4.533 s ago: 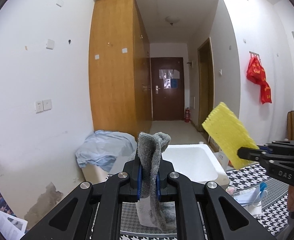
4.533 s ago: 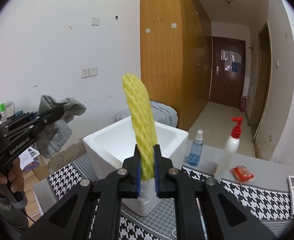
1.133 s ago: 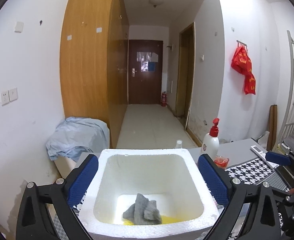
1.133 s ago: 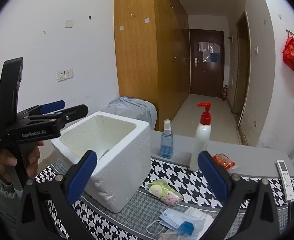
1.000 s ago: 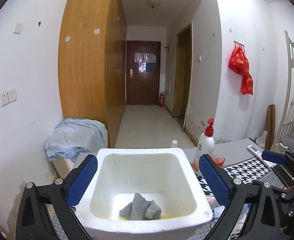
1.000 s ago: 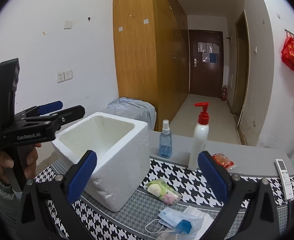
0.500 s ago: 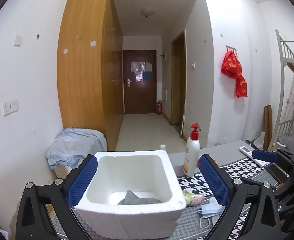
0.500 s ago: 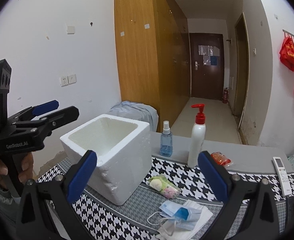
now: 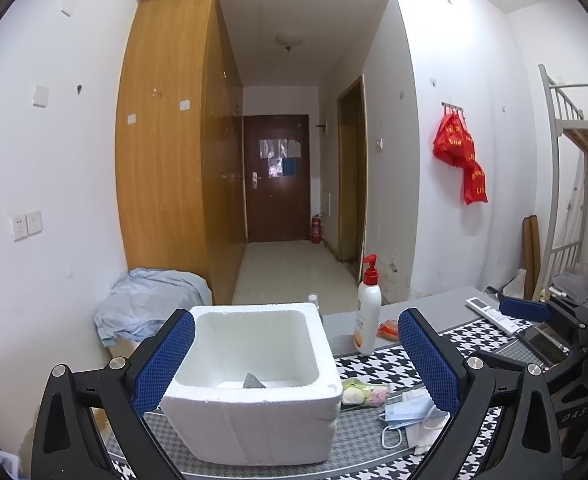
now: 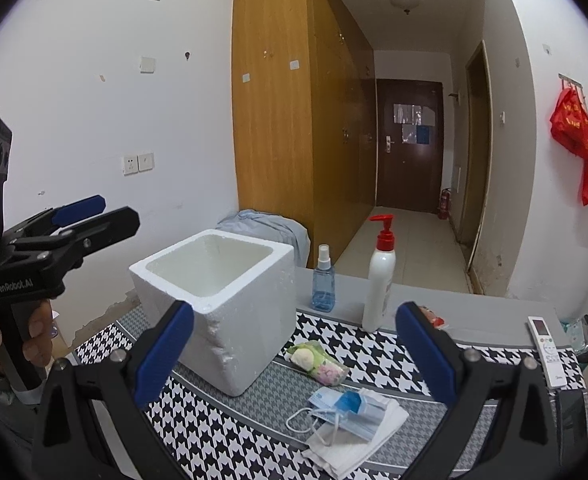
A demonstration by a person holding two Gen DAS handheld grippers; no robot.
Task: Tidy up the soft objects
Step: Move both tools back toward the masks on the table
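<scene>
Both my grippers, left (image 9: 295,354) and right (image 10: 294,350), wide apart, empty; pulled back from box (image 9: 254,412); cloth (image 9: 253,381) now inside.

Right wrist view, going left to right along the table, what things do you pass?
Foam box → blue spray bottle → white pump bottle with red top → red packet, partly behind a finger → white remote.

dorm room, bunk bed (image 9: 577,128), wardrobe (image 9: 166,176)

grey cloth (image 9: 253,381) | crumpled | inside white foam box (image 9: 254,416)
</scene>
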